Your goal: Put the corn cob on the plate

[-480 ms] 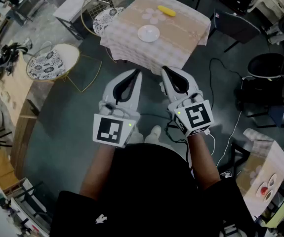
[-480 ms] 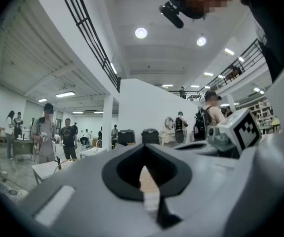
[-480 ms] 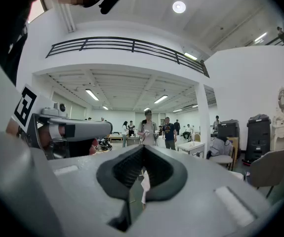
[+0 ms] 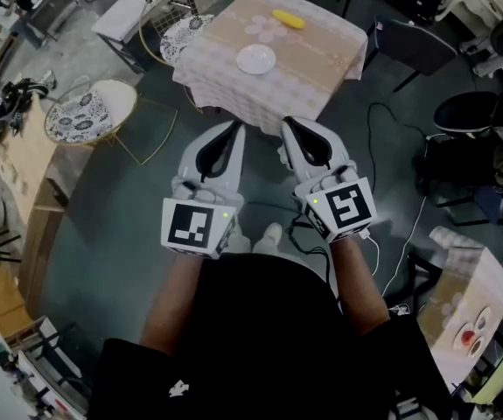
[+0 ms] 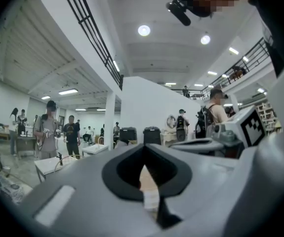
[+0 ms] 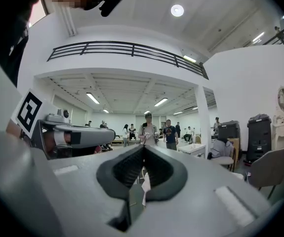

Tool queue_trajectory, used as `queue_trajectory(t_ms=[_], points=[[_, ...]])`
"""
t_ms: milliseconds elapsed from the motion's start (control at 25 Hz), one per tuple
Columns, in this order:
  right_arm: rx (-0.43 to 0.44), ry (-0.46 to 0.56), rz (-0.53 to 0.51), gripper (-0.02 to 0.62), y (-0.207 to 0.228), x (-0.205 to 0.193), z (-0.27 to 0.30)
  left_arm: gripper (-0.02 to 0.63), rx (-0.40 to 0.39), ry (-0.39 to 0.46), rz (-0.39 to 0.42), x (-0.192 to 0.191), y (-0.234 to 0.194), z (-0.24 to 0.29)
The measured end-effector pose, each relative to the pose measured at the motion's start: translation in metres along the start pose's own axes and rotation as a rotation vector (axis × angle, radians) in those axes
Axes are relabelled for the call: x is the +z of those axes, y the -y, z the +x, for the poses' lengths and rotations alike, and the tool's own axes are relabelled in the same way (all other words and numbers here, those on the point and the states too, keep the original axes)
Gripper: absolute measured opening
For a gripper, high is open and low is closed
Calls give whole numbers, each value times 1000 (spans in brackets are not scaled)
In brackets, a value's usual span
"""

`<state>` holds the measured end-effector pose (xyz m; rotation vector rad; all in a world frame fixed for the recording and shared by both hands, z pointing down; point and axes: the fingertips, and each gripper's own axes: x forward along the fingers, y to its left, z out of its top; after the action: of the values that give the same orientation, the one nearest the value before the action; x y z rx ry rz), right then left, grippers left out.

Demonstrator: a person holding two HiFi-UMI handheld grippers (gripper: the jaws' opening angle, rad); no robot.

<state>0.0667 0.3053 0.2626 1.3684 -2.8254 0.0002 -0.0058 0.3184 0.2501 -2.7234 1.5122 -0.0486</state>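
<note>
Several pieces of furniture stood on a grey floor [image 4: 120, 234] in a big, white-walled hall. From the left of the head view came a wooden bench [image 4: 25, 160] along the edge, then two round chairs [image 4: 83, 115] with gold wire frames and patterned seats. Next came a table [image 4: 251, 90] under a pale checked cloth, two dark chairs [image 4: 413, 46] to its right, and a small table [image 4: 481, 271] in the lower right corner. Cables [image 4: 406, 250] trailed over the floor to the right of the person. The gripper views showed a black railing [image 6: 127, 48] on an upper gallery, round ceiling lights [image 5: 143, 30] and many people [image 5: 47, 130] standing far off. On the table lay one plate [image 4: 256, 59], white and bare. One corn [image 4: 288, 19], yellow, lay beyond the plate and a little to its right, apart from it and near the far edge. Two grippers were held level, side by side, well short of the table. The left gripper [image 4: 236, 127] had its jaws together with nothing between them, and the right gripper [image 4: 287, 122] likewise had its jaws pressed together, empty.
</note>
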Motion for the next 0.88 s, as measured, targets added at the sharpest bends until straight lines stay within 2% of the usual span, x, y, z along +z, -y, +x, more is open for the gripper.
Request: queue_trajectory(t_ms=[80,280,680,880], points=[[14,4,1,2,1,-2,-4,9,3,3,14,-5,2,1],[27,-1,-1,2,8,-6,-7,8,18,-2,-14,-5,6,6],[34,6,3,2,10,-2,12,9,24,5,-1,-3,-10,12],[25,6,-2,2,21,0,31,9,8,-20,-43,-1,-18,30]])
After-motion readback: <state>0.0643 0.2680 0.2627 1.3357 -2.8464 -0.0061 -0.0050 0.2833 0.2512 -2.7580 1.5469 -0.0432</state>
